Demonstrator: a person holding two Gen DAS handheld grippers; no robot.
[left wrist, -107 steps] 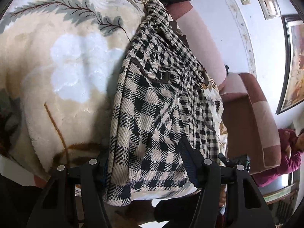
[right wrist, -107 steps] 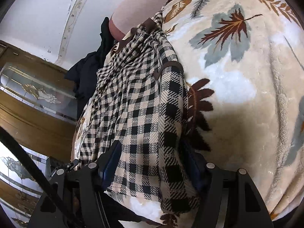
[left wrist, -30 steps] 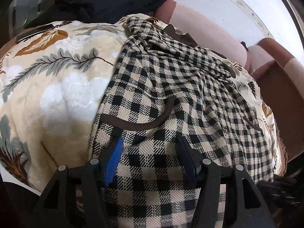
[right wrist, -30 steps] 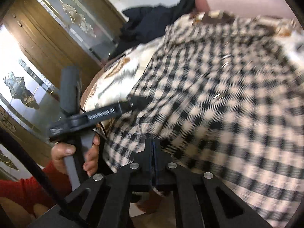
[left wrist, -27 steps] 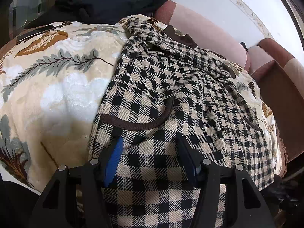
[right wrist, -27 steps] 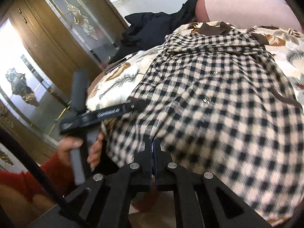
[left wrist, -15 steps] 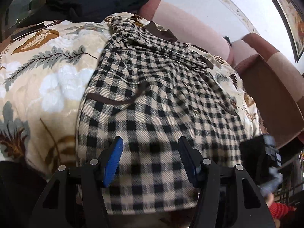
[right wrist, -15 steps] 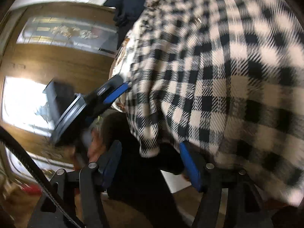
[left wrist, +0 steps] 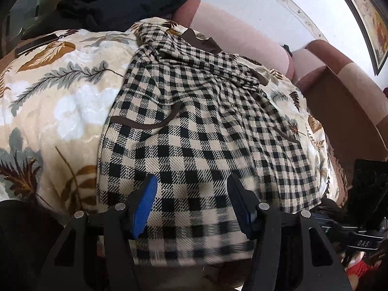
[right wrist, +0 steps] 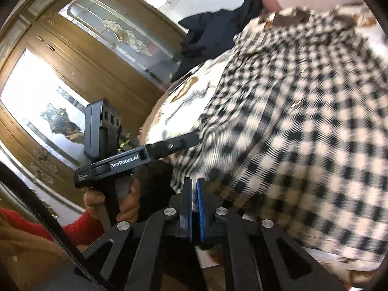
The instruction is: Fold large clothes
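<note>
1. Right wrist view is motion-blurred across the checked garment (right wrist: 303,126); I cannot read its folds or hem there. In the left wrist view the near hem is smeared and runs out of sight between the left fingers.
2. Right gripper (right wrist: 194,186): fingers drawn almost together, only a thin slit between the pads. The garment's lower corner sits right at the tips; I cannot tell whether any cloth is pinched.
3. Left gripper (left wrist: 191,184): fingers spread wide, one on each side of the garment's near edge, nothing clamped.
4. Location: one checked garment lies spread on the leaf-print blanket (left wrist: 55,97) covering the sofa (left wrist: 242,24), brown collar at the far end, hem toward me.
5. Count: one checked garment, one dark garment (left wrist: 109,7) heaped at the far left corner, two grippers, one framed picture (left wrist: 373,19) cut off at the edge.
6. The left gripper's handle and the hand (right wrist: 126,206) gripping it show in the right wrist view, its fingertips hidden behind the garment.
</note>
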